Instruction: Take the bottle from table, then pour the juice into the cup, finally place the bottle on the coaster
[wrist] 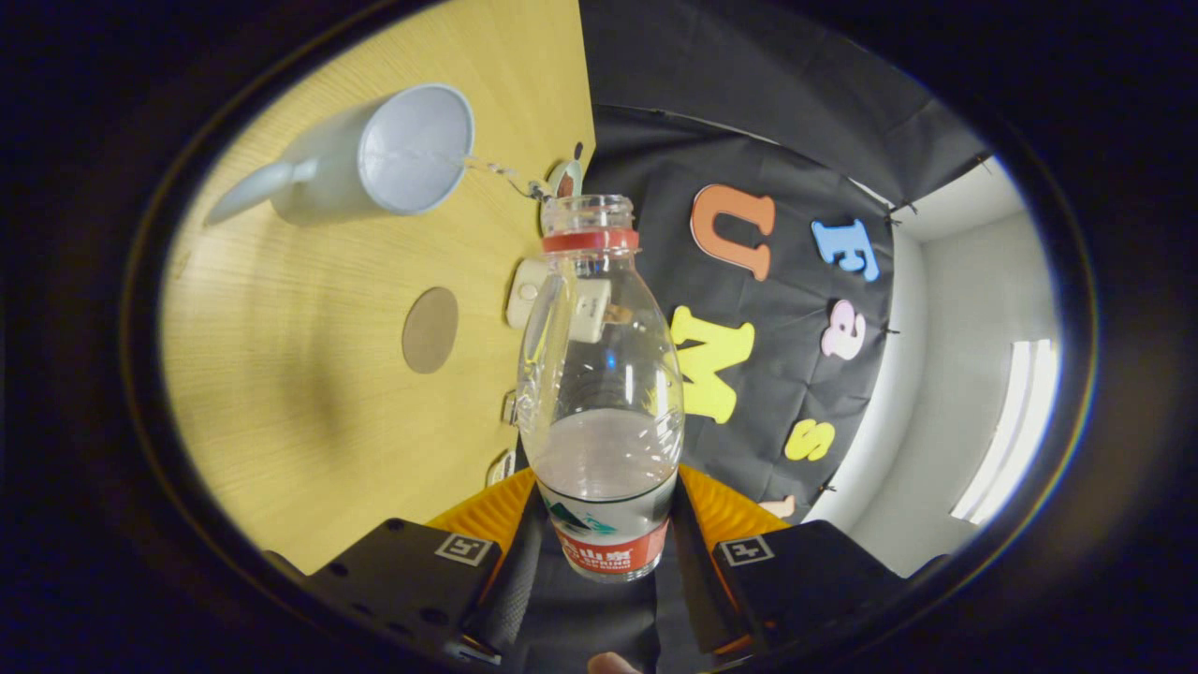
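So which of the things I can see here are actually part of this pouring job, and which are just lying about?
Part of the job:
- bottle, clamped between the fingers, tipped and pouring
- cup, catching the thin stream
- coaster, bare on the table beside the bottle

Just lying about:
- small white device at the table's edge, behind the bottle

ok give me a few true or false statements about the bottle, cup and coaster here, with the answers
1. The gripper is shut on the bottle. True.
2. The bottle's cap is on. False: its mouth is open and a thin stream runs from it.
3. The stream lands in the cup. True.
4. The bottle stands on the coaster. False: the coaster is bare, apart from the cup on the table.
5. The bottle is empty. False: liquid remains inside.
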